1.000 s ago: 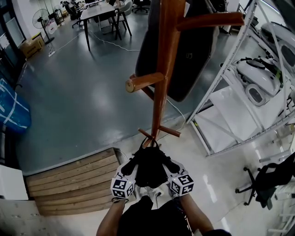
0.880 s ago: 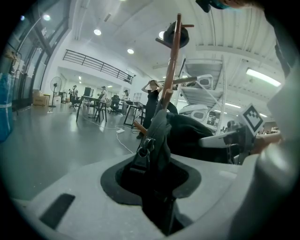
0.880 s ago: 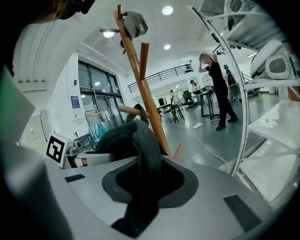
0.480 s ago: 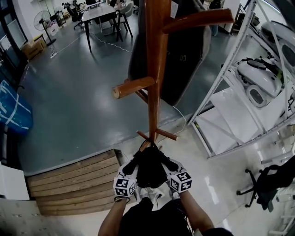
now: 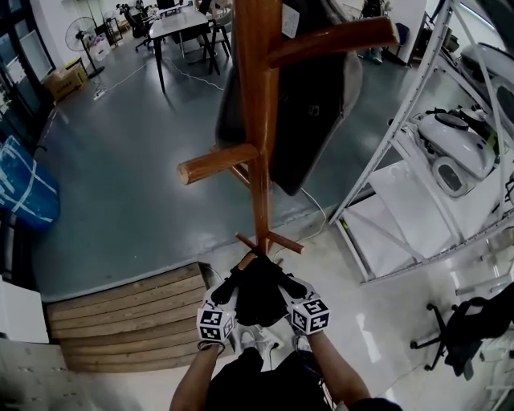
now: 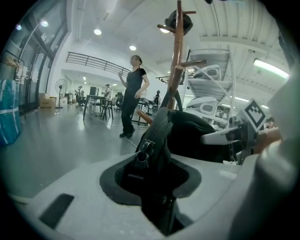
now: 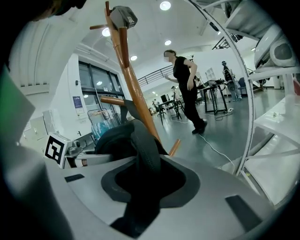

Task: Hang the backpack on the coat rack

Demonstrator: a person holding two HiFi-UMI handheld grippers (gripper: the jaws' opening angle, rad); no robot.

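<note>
Your left tongs (image 5: 227,287) are pinching the backpack (image 5: 259,293). In the left gripper view the tongs (image 6: 154,187) clamp on a fold of black fabric with a zipper pull (image 6: 142,157) just above the grip. Your right tongs (image 5: 293,285) pinch it too; the right gripper view shows them (image 7: 140,187) closed on a padded black strap (image 7: 145,145) that arches up out of the grip. The backpack hangs between your two hands, low and close to your body, near the foot of the coat rack (image 5: 259,120) but not on any peg.

The rack's wooden pole rises straight ahead of you. One peg (image 5: 218,163) points left at mid height and a higher one (image 5: 333,42) points right. A dark bag (image 5: 313,96) already hangs on the rack's far side. The rack's short wooden feet (image 5: 285,241) spread just beyond the backpack.

Left of your hands lies a wooden plank platform (image 5: 120,321), and white metal shelving (image 5: 385,152) stands to the right. Farther off are a blue bag (image 5: 24,185), a table (image 5: 181,20) with chairs and a black office chair (image 5: 466,321). A person (image 6: 131,93) stands on the grey floor beyond the rack.
</note>
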